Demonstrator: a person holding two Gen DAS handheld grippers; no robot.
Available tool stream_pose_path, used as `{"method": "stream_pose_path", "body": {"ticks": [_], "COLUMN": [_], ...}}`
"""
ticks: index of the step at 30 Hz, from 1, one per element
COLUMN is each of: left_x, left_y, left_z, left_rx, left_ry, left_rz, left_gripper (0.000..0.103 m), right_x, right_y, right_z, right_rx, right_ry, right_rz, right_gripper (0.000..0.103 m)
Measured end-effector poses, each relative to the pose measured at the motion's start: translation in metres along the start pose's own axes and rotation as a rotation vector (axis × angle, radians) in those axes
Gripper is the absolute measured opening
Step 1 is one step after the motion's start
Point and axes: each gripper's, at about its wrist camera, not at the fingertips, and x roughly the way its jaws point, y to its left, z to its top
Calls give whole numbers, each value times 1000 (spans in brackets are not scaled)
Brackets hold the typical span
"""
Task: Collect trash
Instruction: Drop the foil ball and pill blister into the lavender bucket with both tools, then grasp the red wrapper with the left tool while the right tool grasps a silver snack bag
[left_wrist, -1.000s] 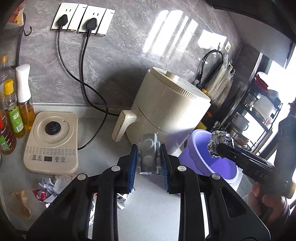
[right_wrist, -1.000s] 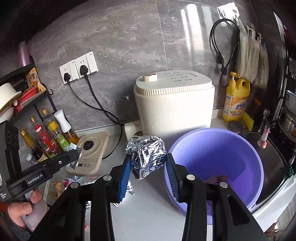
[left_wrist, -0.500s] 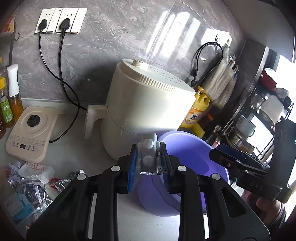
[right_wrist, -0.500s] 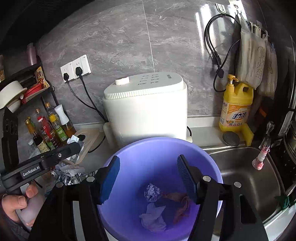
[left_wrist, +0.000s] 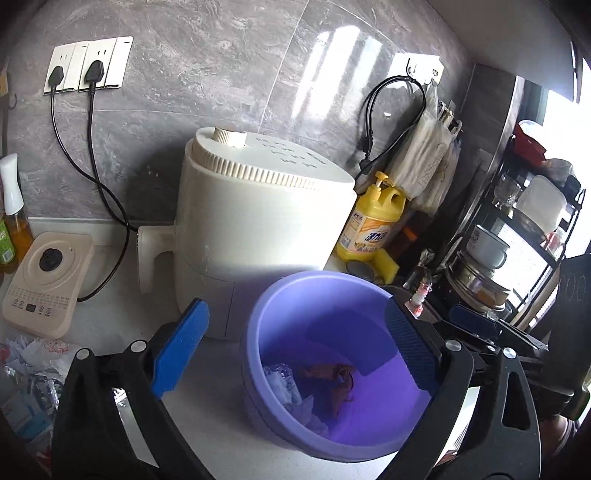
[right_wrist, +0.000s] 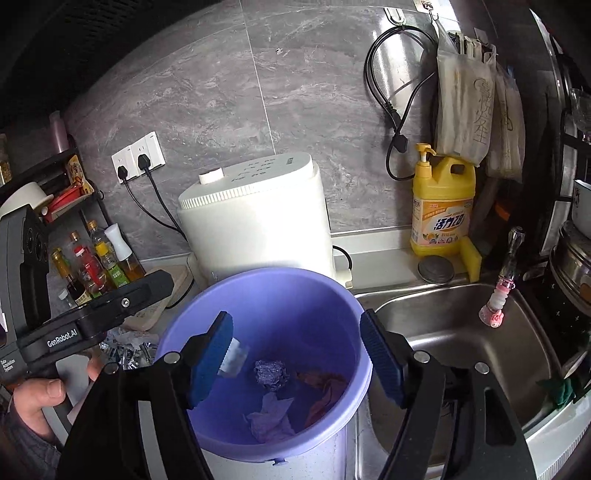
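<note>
A purple bin (left_wrist: 258, 354) (right_wrist: 354, 317) stands on the counter by the sink. Inside lie a foil ball (right_wrist: 271, 373), white crumpled paper (right_wrist: 269, 413) (left_wrist: 284, 384), brown scraps (right_wrist: 325, 384) (left_wrist: 332, 376) and a small foil blister piece (right_wrist: 234, 356). My left gripper (left_wrist: 295, 347) is open and empty over the bin's near rim. My right gripper (right_wrist: 297, 354) is open and empty right above the bin. More wrappers and foil trash (left_wrist: 33, 362) (right_wrist: 125, 345) lie on the counter at the left.
A white air fryer (left_wrist: 258, 214) (right_wrist: 255, 218) stands behind the bin. A beige kettle base (left_wrist: 44, 280), oil bottles (right_wrist: 96, 262), yellow detergent (right_wrist: 441, 210) and a steel sink (right_wrist: 461, 339) surround it. A dish rack (left_wrist: 524, 229) stands at the right.
The right gripper opened and dropped the foil ball into the bin. The left gripper carried its foil blister piece over the bin and opened, letting it fall in.
</note>
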Motion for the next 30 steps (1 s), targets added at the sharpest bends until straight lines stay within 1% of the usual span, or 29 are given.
{"method": "stream_pose_path", "body": {"ticks": [2,3,4,6,8,9,14,17,19,22,30], "left_x": [-8,-13,-19,-29,-36,-40,-66,-83,-95,-110,-140], "left_y": [9,15,20,35,52,60,101,124,140,167,228], "left_z": [0,0,-1,-4,-6,-8,-12,-15,-18,-24,-36], "left_rx": [12,15,19,25,21,20,-5,-2,-5,-35,-104], "left_ry": [21,19,15,19,37,43,49,50,47,51,53], "left_rz": [27,39,50,68,88,96,145,170,182,204,258], "left_gripper": [95,95,97,97,97,97,97,97,97,97,97], "right_x": [-1,-2,-2,-1,3,4,9,16,20,31,58], "right_y": [6,10,14,27,42,49,95,123,142,169,224], "right_z": [-1,-2,-3,-5,-4,-3,3,1,-2,-8,-14], "right_rx": [9,11,10,-5,-17,-21,-62,-60,-71,-98,-120], "right_ry": [0,-5,-11,-13,-2,-5,-49,-45,-35,-5,60], "right_rz": [8,17,26,36,33,46,96,130,151,173,222], "right_gripper": [73,74,77,80,81,81,91,93,93,93,93]}}
